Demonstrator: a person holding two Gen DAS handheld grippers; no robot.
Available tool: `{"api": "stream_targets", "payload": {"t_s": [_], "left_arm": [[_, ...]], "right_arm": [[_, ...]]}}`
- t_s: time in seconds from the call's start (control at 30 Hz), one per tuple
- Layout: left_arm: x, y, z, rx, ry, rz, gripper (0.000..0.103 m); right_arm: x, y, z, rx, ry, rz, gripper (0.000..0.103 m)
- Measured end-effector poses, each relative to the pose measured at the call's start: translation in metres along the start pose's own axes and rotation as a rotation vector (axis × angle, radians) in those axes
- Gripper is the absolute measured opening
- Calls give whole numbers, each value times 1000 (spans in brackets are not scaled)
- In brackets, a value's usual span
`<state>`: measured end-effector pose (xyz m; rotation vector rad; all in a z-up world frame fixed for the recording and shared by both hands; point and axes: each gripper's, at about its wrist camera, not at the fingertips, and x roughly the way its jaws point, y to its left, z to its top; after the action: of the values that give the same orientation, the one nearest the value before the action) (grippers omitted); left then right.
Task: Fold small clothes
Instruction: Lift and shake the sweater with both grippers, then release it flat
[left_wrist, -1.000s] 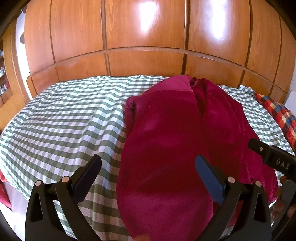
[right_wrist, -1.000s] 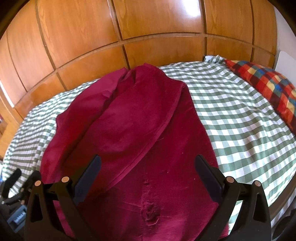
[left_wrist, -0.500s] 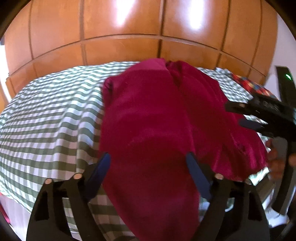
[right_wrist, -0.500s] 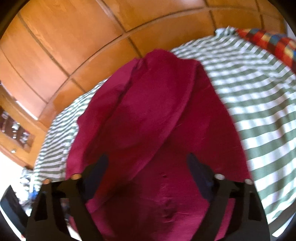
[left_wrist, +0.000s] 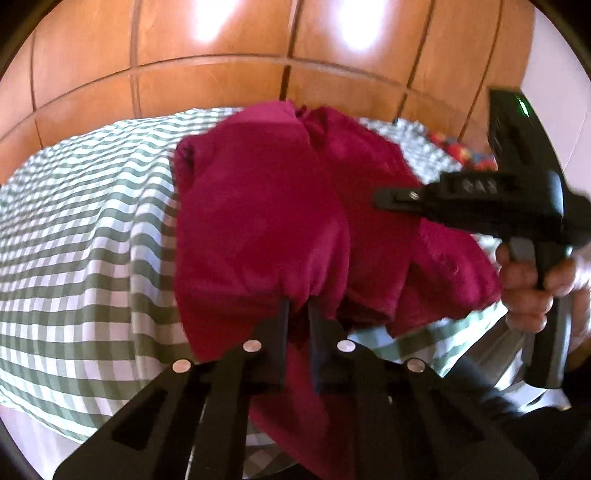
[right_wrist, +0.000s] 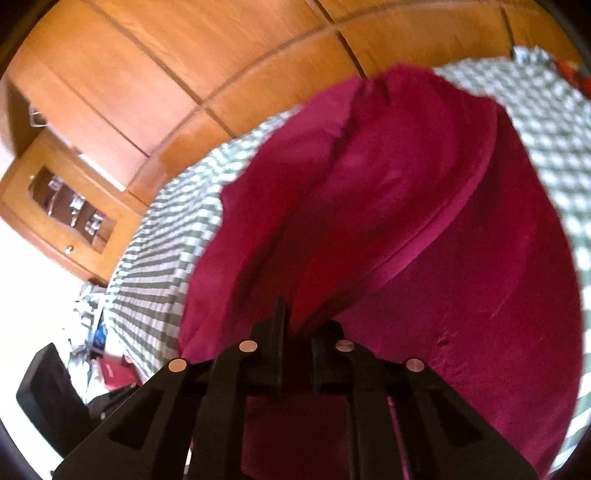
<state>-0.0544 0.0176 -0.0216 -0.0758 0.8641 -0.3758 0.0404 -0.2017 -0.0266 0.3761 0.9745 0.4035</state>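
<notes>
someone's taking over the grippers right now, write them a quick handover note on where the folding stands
Left gripper: shut on the near edge of the dark red garment, fabric bunched between the fingers.
Right gripper: shut on the same garment's near edge, further to the right.
Garment lies lengthwise on the green checked bedspread, its far end towards the wooden wardrobe, its near edge lifted by both grippers.
Done: both near grips taken.
Left: probably carry the near edge towards the far end, lay it flat, release, then fold again.
</notes>
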Motion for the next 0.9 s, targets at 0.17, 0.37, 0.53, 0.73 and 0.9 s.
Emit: {"api": "stream_targets", "payload": {"t_s": [0.17,0.37,0.53,0.73,0.9], "left_arm": [[-21,30,23,-72,-64,44,6],[-41,91,72,-190,-171,163,6],[-35,130,125,-205,-223,295,6],[-21,173,190,-279,-273,442,6],[-7,206,230,-331,-261,583,10]], "right_arm": [[-47,-6,23,-36,-138,-31,8],[-99,-54,60,-49,-274,-278,8],[-127,-122,98,9,-320,-507,7],[-135,-191,137,79,-315,-729,7],[-122,-231,162,111,-277,-840,15]]}}
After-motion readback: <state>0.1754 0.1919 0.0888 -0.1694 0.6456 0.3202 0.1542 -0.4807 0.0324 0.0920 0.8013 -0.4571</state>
